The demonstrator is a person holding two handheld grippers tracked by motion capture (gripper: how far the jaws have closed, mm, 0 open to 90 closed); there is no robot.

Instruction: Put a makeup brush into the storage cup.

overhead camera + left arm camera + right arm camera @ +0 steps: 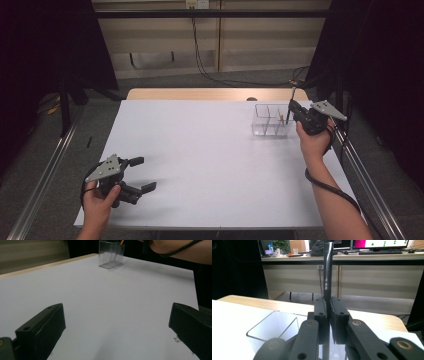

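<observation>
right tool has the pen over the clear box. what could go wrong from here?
1. The right tool pinches the dark pen low, with most of its length above, so it may tilt or slip.
2. The clear box looks light; a push on its rim could slide or tip it. The open left tool is far away.

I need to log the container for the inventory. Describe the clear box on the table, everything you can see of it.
The clear box looks like transparent plastic, open-topped, with inner walls splitting it into compartments. It stands upright on the white table near the far right corner. An orange-tipped stick leans inside its right end. The right gripper, shut on a dark pen, hangs at its right edge; contact is unclear.
</observation>
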